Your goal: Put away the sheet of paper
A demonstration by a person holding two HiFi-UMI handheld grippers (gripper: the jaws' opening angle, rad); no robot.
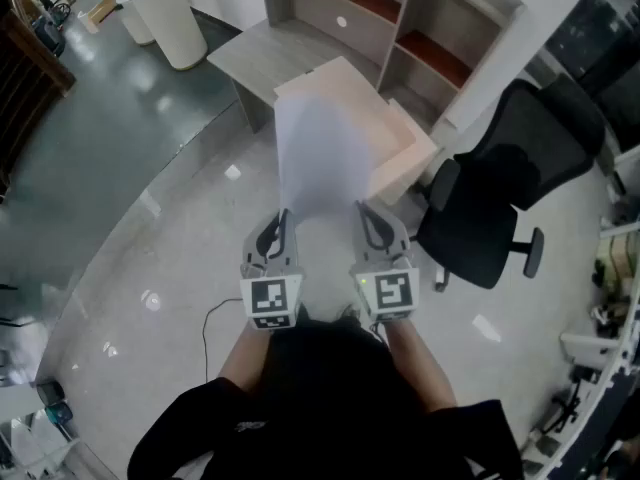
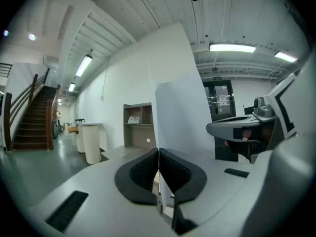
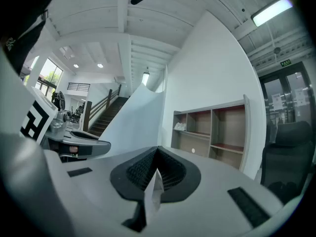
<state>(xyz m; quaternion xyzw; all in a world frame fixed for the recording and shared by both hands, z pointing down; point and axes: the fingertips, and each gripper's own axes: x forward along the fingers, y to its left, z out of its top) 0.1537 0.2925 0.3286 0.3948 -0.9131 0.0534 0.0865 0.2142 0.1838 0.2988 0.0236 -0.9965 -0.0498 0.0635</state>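
Observation:
A white sheet of paper [image 1: 320,163] hangs in the air in front of me, stretched between both grippers. My left gripper [image 1: 281,215] is shut on its near left corner and my right gripper [image 1: 362,211] is shut on its near right corner. In the left gripper view the sheet of paper [image 2: 182,117] rises up and to the right from the closed left gripper [image 2: 158,152]. In the right gripper view the sheet of paper [image 3: 136,125] spreads to the left from the closed right gripper [image 3: 157,151], with its edge pinched between the black pads.
A light wooden desk [image 1: 330,98] with an open drawer or box stands ahead, with a shelf unit [image 1: 400,18] behind it. A black office chair [image 1: 510,188] sits to the right. White cylindrical stands [image 1: 165,13] are at the far left. A cable [image 1: 215,318] lies on the floor.

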